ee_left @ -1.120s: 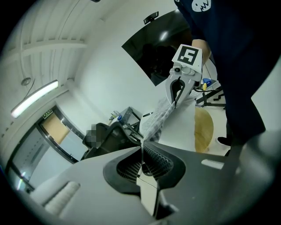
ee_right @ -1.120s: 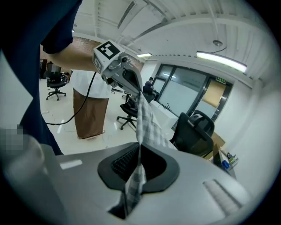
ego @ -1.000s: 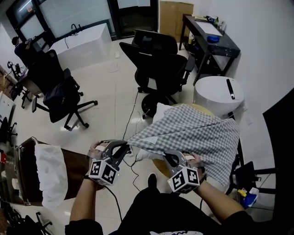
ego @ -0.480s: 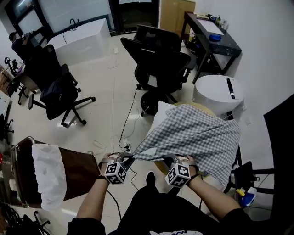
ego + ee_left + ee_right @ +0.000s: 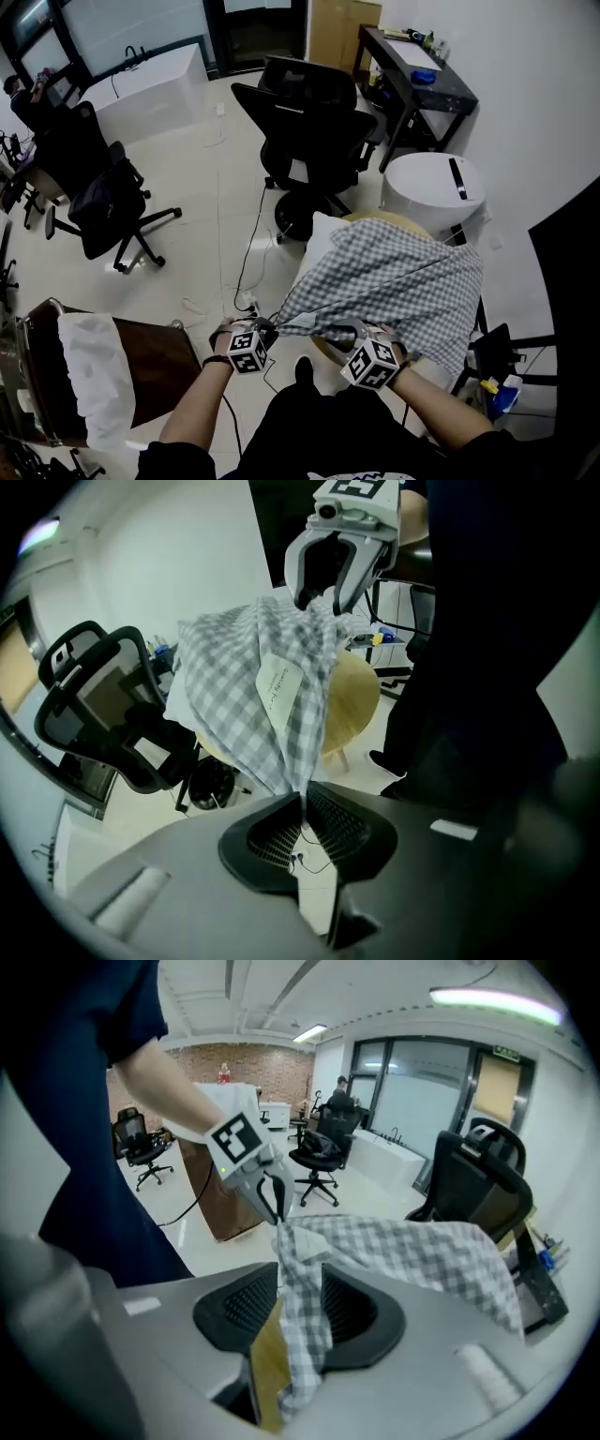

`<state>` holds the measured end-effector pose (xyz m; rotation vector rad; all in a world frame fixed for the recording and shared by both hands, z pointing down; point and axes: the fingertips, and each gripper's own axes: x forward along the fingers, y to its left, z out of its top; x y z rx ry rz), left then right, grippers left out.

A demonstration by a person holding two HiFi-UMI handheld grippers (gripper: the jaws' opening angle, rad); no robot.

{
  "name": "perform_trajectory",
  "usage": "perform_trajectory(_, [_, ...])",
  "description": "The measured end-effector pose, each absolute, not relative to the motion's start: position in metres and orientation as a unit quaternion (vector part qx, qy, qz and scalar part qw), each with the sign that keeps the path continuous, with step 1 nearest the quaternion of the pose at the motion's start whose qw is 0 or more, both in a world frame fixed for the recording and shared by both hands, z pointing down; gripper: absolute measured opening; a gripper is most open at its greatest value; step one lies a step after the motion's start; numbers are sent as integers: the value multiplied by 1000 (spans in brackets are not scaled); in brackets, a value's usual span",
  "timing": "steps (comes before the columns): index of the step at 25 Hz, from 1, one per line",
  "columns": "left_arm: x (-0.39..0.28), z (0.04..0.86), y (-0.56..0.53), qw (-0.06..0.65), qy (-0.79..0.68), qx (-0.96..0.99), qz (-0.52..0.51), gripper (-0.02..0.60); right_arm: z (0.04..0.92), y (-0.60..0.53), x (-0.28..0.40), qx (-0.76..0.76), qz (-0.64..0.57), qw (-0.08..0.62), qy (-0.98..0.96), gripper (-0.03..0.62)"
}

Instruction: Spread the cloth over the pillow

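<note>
A grey-and-white checked cloth (image 5: 394,272) drapes over a white pillow (image 5: 323,234) on a round wooden stool (image 5: 352,696). My left gripper (image 5: 267,328) is shut on the cloth's near left corner, pinched thin between its pads (image 5: 302,797). My right gripper (image 5: 345,330) holds the near edge further right. Its jaws have just been opening and stand apart (image 5: 300,1288). The cloth (image 5: 422,1246) still hangs loosely between them, with a gap on its left side. The left gripper (image 5: 267,1190) shows in the right gripper view, the right gripper (image 5: 323,597) in the left gripper view.
A black office chair (image 5: 314,122) stands just behind the stool, and a white round table (image 5: 433,192) to its right. A black desk (image 5: 422,80) lines the wall. A brown seat with white fabric (image 5: 94,375) is at left. Cables (image 5: 246,272) cross the floor.
Both grippers have sunk, drawing the cloth's near edge down over the front of the pillow and stool. The right jaws have opened. The left stays shut on its corner.
</note>
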<state>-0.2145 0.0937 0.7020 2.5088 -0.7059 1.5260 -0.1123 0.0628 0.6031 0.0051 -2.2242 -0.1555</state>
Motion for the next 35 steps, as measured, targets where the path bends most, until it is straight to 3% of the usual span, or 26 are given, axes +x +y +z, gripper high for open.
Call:
perform_trajectory(5, [-208, 708, 98, 79, -200, 831, 513, 112, 554, 23, -104, 55, -58, 392, -916, 156])
perform_trajectory(19, [-229, 570, 29, 44, -304, 791, 529, 112, 508, -69, -74, 70, -98, 336, -934, 156])
perform_trajectory(23, [-226, 537, 22, 75, -269, 802, 529, 112, 507, -83, -77, 65, -97, 330, -937, 156])
perform_trajectory(35, [-215, 548, -85, 1, -264, 843, 468, 112, 513, -118, -101, 115, -68, 340, -931, 156])
